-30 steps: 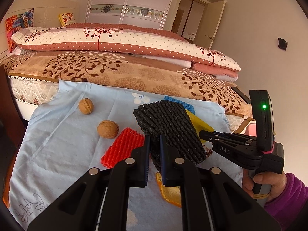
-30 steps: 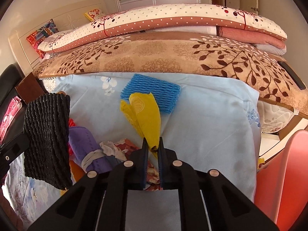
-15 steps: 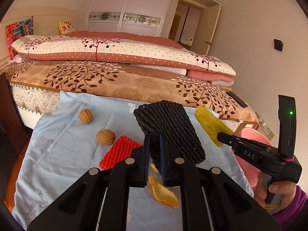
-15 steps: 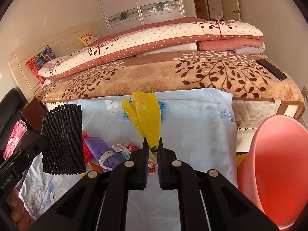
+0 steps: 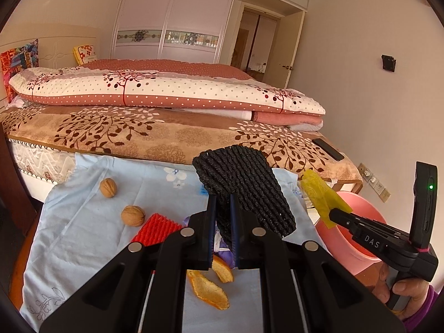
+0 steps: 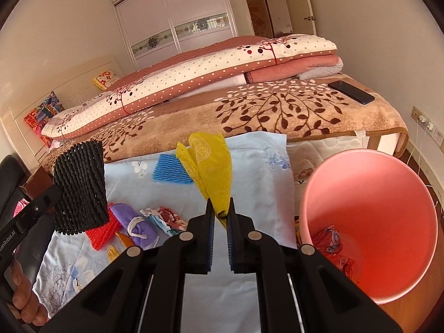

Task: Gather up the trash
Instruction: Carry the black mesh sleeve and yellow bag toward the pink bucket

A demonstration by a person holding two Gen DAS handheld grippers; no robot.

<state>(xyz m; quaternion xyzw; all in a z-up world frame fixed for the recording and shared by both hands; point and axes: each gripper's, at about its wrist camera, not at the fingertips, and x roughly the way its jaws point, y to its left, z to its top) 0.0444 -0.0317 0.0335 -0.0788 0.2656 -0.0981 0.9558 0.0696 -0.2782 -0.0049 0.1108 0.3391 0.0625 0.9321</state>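
Note:
My left gripper is shut on a black foam net sleeve and holds it above the light blue cloth; the sleeve also shows in the right wrist view. My right gripper is shut on a yellow wrapper, held up just left of the pink bin; the wrapper also shows in the left wrist view. On the cloth lie a red foam net, orange peel, two walnuts, a blue foam net, a purple pouch and crumpled wrappers.
The bin holds red wrapper trash at its bottom. A bed with folded quilts stands behind the cloth, with a black phone on its corner. Wall sockets are at the right.
Both grippers have lifted and swung right with their items. The yellow wrapper has moved from over the cloth toward the pink bin, which has come into view.

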